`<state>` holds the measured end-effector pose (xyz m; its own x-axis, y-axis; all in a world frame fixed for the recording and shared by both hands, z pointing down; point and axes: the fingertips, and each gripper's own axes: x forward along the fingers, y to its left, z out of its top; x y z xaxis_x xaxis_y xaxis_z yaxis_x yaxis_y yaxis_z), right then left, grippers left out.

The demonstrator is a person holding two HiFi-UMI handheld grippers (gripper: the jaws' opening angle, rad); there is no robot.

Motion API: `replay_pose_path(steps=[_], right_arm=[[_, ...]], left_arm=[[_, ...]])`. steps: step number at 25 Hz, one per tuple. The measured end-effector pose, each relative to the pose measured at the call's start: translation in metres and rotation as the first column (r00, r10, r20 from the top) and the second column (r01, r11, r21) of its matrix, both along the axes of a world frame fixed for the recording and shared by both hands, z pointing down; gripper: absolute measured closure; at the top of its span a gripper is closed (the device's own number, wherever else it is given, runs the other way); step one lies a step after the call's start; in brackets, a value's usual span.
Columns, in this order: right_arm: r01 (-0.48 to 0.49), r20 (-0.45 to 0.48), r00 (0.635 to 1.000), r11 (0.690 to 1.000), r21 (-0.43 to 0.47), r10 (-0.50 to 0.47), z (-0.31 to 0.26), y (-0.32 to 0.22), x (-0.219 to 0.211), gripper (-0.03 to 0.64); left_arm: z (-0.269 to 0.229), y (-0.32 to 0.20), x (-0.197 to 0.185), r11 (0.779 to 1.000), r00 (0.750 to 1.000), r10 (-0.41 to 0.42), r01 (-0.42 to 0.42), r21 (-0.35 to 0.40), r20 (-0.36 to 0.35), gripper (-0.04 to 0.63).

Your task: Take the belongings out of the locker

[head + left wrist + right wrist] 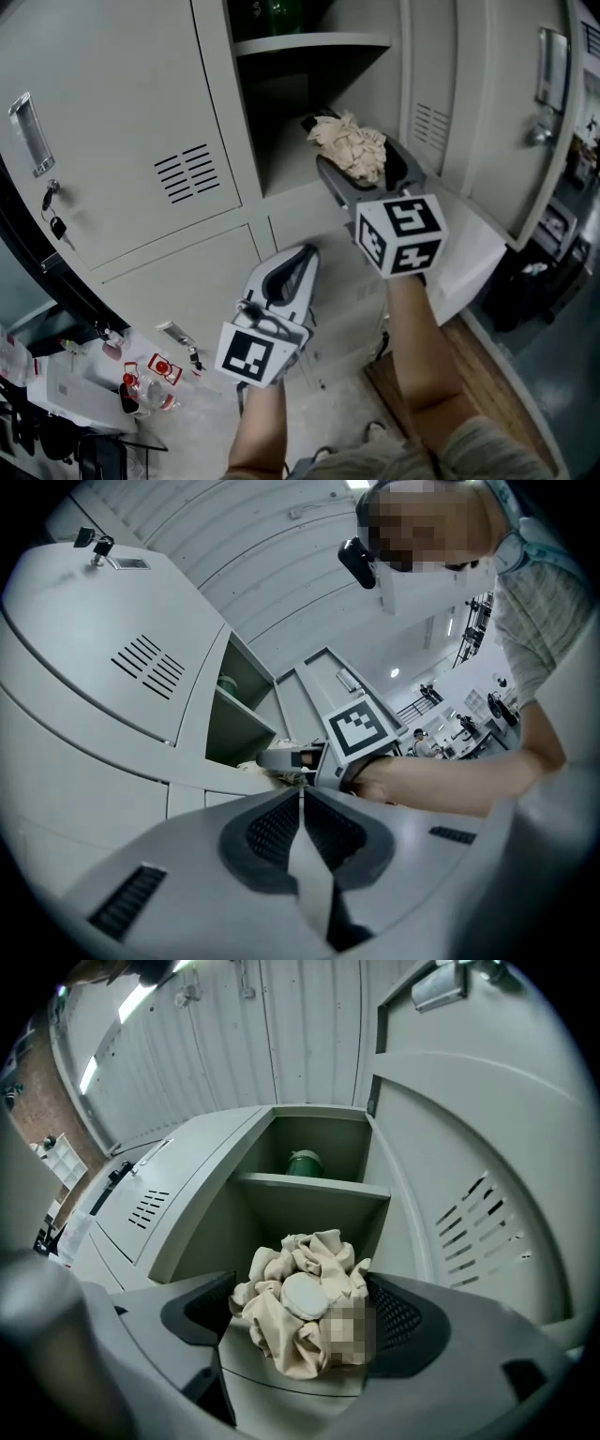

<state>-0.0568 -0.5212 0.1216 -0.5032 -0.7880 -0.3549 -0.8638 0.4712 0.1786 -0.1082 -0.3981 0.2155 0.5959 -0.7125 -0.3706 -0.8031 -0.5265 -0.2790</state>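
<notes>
At the lower compartment of the open locker (309, 1215), my right claw (305, 1321) is clamped on the crumpled beige cloth (349, 145). My left claw (301, 808) hangs lower, jaws together and empty; a green container (303, 1162) sits on the shelf (309, 43) above.

Right gripper (357, 153) clasps cloth (343, 137) (crumpled, beige).

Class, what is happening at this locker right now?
A person works two hand-held claws at an open grey metal locker. The right claw grips a crumpled beige cloth bundle at its opening, below the shelf. The left claw hangs lower, shut and empty. A green container sits on that shelf.
</notes>
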Motion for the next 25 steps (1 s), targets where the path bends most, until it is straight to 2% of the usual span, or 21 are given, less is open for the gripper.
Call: replay_pose_path(steps=[7, 9, 12, 25], right_arm=[[-0.054, -0.008, 0.999, 0.999, -0.011, 0.053, 0.007, -0.012, 0.005, 0.233], [-0.066, 0.010, 0.998, 0.998, -0.005, 0.066, 0.009, -0.013, 0.010, 0.303], [-0.066, 0.023, 0.998, 0.998, 0.003, 0.066, 0.009, -0.013, 0.014, 0.347], [-0.055, 0.056, 0.997, 0.997, 0.053, 0.052, 0.010, -0.011, 0.015, 0.382]], left_arm=[[0.002, -0.004, -0.002, 1.000, 1.000, 0.003, -0.003, -0.004, -0.011, 0.592], [0.003, -0.004, -0.001, 1.000, 1.000, 0.006, -0.006, -0.004, -0.015, 0.592], [0.007, -0.006, -0.001, 1.000, 1.000, 0.009, -0.009, -0.012, -0.021, 0.592], [0.011, -0.006, -0.002, 1.000, 0.999, 0.008, -0.009, -0.018, -0.037, 0.592]])
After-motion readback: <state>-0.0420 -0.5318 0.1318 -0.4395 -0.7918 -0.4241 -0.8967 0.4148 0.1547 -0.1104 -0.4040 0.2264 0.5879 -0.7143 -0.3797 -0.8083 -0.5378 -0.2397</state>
